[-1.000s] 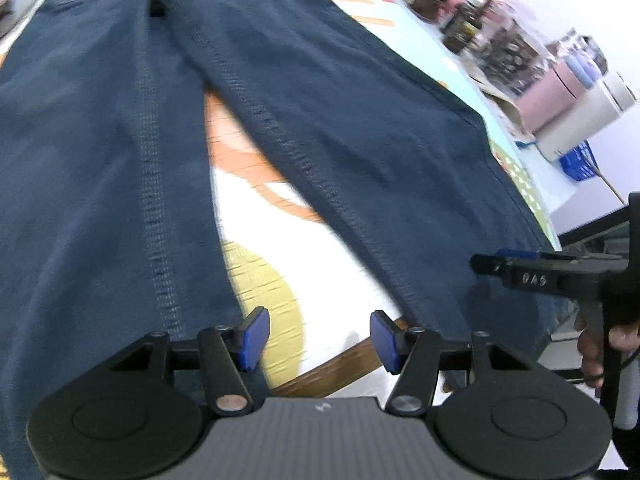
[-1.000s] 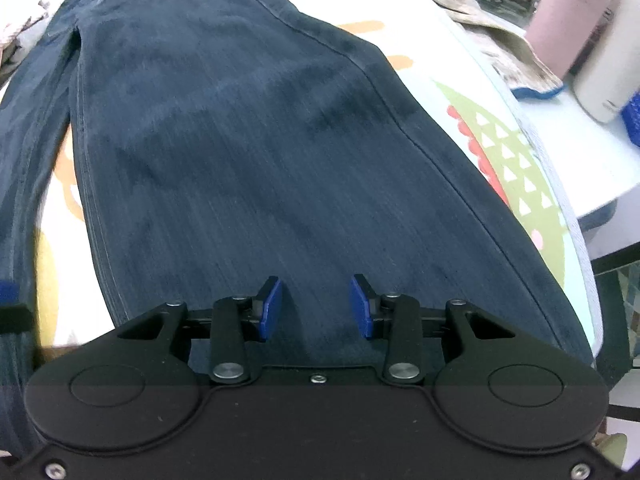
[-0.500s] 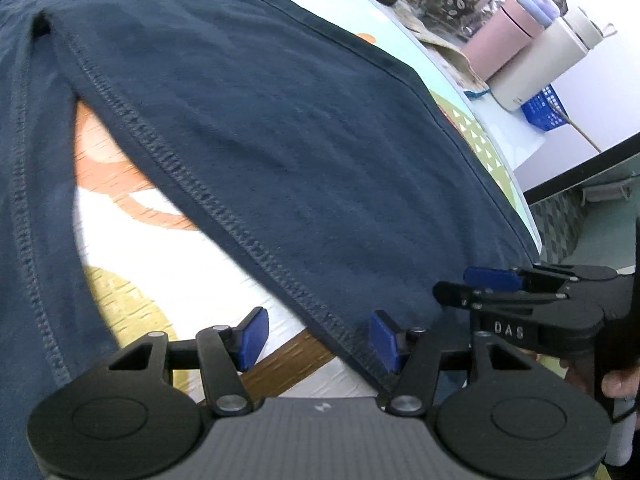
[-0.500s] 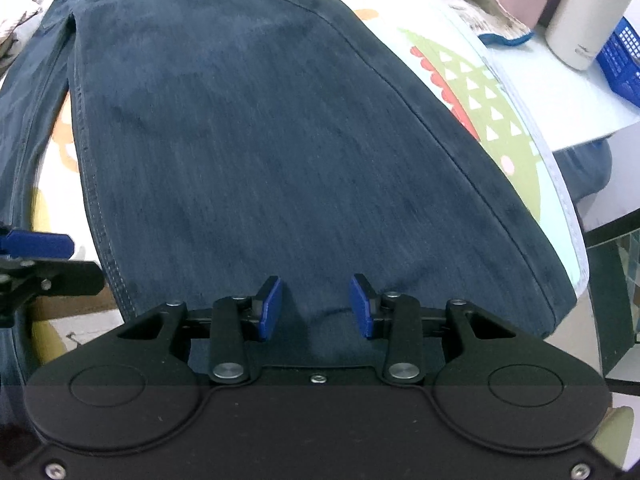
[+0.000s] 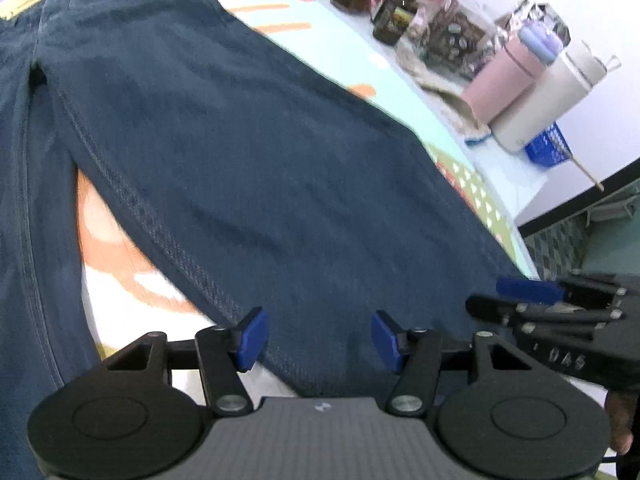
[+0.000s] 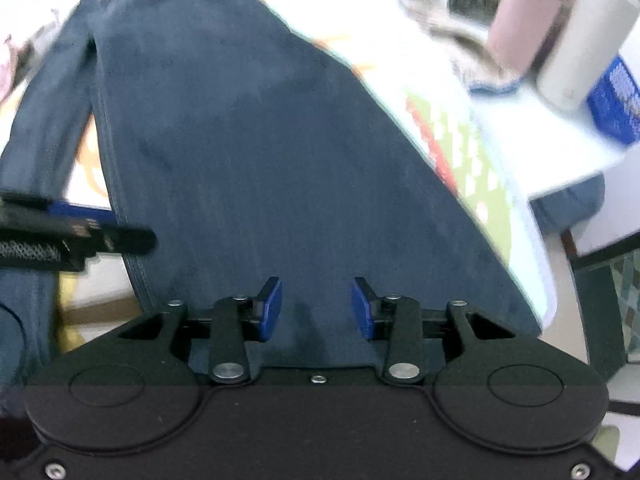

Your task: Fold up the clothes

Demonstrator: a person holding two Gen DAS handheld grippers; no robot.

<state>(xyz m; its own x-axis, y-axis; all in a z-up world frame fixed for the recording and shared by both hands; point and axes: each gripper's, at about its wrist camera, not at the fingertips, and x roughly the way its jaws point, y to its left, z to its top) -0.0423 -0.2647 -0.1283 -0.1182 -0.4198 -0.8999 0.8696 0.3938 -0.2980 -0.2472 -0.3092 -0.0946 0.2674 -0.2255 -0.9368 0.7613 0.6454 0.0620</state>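
Now one pair of dark, heavily stitched denim jeans lies flat; above its hem, left claw and right claw both gape, gripping nothing.

The letters "DAS" stand in pale print on the black side of the right gripper as it shows at the right edge of the left wrist view, slightly blurred, while the labels on the bottles and jars behind are too small to read.
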